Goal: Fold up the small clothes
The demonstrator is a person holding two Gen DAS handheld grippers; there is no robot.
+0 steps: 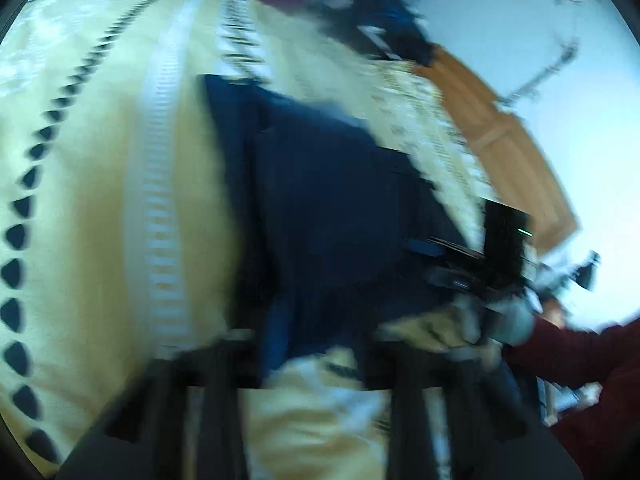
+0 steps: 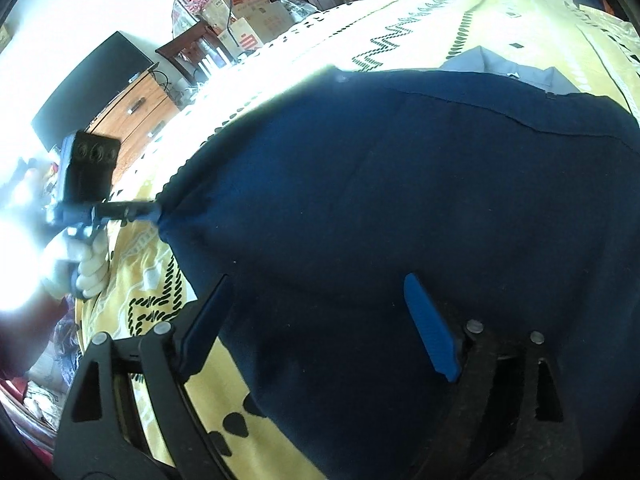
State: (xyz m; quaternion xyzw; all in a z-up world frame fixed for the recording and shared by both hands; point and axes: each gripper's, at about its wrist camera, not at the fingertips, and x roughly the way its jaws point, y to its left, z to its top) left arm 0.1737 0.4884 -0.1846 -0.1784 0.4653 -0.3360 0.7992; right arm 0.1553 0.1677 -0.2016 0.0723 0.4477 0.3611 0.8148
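A navy garment [image 2: 400,220] lies spread over a yellow patterned bedspread [image 2: 420,36], filling most of the right wrist view. Nearest the lens, the right gripper [image 2: 320,328] hangs just over the cloth with its blue-padded fingers [image 2: 430,328] spread wide and nothing between them; one pad sits above the fabric, the other near its edge over the bedspread.

Farther out, the left gripper [image 2: 154,212], held by a gloved hand [image 2: 86,268], has its fingers pressed together on a bunched fold at the garment's ribbed edge, and the cloth puckers toward that pinch. The left wrist view is smeared by motion; dark cloth [image 1: 340,216] runs down between that gripper's own fingers, but the grip itself cannot be made out there.

The garment looks soft, light and limp, a knit that drapes and creases rather than holds a shape. It would likely sag and stretch if lifted from one point, so a hold at two corners or along the ribbed hem seems the surer choice, with the free gripper taking the near edge.

Beyond the navy piece, a pale blue collared shirt [image 2: 516,68] lies flat on the bedspread. At the far side stand a wooden cabinet [image 2: 136,108], a dark screen [image 2: 88,80] and stacked cardboard boxes [image 2: 248,12].
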